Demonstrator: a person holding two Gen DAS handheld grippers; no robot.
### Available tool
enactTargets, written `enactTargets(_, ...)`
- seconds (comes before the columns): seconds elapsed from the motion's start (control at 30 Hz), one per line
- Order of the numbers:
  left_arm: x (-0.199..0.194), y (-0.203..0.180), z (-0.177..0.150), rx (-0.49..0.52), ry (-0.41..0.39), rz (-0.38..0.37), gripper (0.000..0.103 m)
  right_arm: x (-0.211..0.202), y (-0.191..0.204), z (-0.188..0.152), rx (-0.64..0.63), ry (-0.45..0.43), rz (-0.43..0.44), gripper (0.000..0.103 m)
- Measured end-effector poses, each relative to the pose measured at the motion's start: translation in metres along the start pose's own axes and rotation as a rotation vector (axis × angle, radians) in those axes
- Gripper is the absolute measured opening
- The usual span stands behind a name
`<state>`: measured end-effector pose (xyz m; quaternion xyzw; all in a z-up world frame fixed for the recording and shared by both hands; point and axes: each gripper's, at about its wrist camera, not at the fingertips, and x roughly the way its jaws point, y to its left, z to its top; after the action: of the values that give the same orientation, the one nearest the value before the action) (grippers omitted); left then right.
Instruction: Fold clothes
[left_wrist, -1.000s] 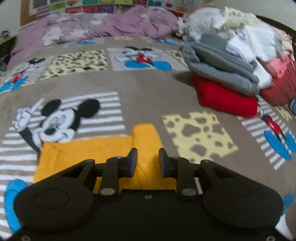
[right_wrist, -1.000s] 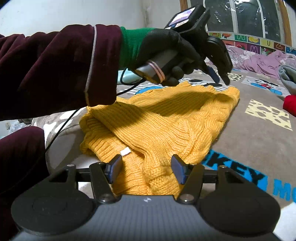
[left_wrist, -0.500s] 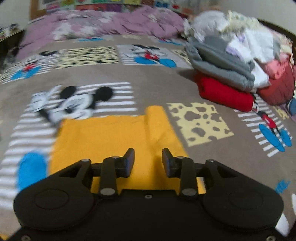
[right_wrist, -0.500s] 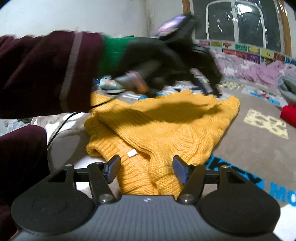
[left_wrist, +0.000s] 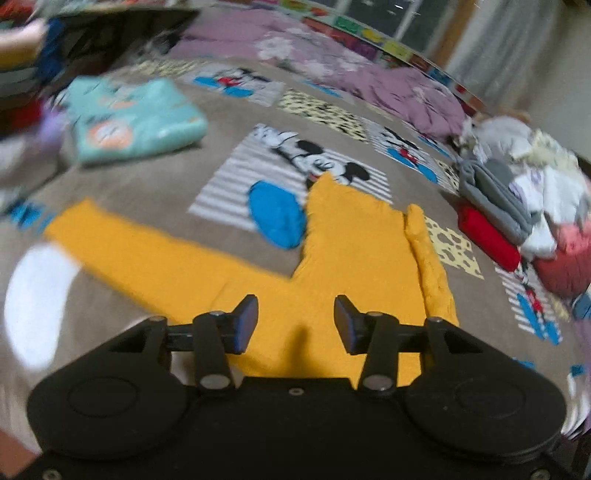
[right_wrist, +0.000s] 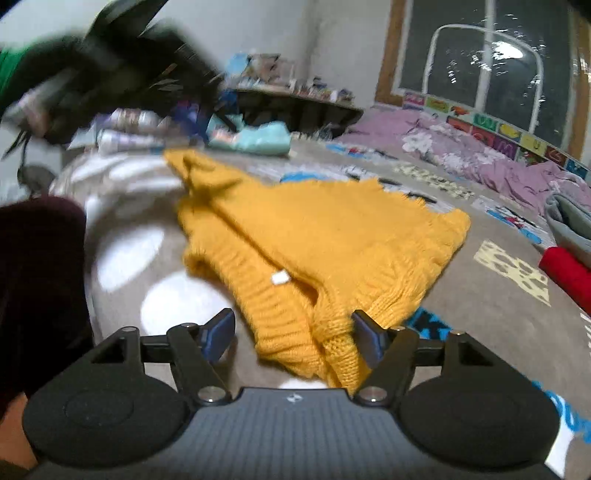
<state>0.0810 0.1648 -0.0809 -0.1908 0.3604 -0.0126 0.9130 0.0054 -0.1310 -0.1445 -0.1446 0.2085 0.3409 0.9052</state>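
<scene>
Yellow knit sweater (left_wrist: 354, 243) lies spread on the patterned bed cover (left_wrist: 147, 192), one sleeve stretched out to its left. Left gripper (left_wrist: 295, 323) hovers over it, jaws spread and empty. Right gripper (right_wrist: 293, 334) sits at the ribbed collar, jaws spread wide, holding nothing.

A grey-brown cartoon-print bedspread (left_wrist: 155, 188) is spread across the bed; a crumpled purple quilt (right_wrist: 480, 162) is heaped at its far side; a dark window (right_wrist: 480, 55) is set in a wooden frame; a white wall (right_wrist: 258, 29) is seen beside it.
</scene>
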Motion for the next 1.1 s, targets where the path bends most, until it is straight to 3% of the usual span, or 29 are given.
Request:
enactTargets(0.1, 0.002, 0.019, -0.007, -0.084, 0.024, 0.016, 0.045, -0.006, 0.002, 0.003, -0.012, -0.043, -0.017, 0.068)
enactTargets(0.2, 0.005, 0.034, -0.009, -0.182, 0.022, 0.041, 0.045, -0.004, 0.005, 0.002, -0.017, -0.031, -0.007, 0.068)
enactTargets(0.37, 0.011, 0.041, -0.012, -0.244, 0.02, 0.069, 0.045, 0.001, 0.007, -0.004, -0.01, 0.012, 0.035, 0.072)
enactTargets(0.47, 0.015, 0.046, -0.014, -0.28, 0.022, 0.035, 0.043, -0.001, 0.005, -0.004, 0.009, 0.007, 0.043, 0.072)
enactTargets(0.5, 0.016, 0.042, -0.013, -0.264, 0.019, 0.036, 0.041, -0.002, 0.005, -0.003, 0.01, 0.005, 0.042, 0.072)
enactTargets(0.63, 0.022, 0.027, -0.012, -0.195, 0.012, 0.048, 0.009, -0.004, 0.006, -0.001, 0.012, -0.013, 0.025, 0.071)
enactTargets(0.93, 0.012, -0.036, 0.021, -0.056, -0.057, -0.062, 0.006, -0.004, -0.003, 0.001, 0.053, -0.023, 0.047, 0.071)
enactTargets(1.1, 0.012, -0.068, 0.048, -0.031, -0.082, -0.132, 0.006, -0.002, -0.004, 0.002, 0.06, -0.014, 0.071, 0.072)
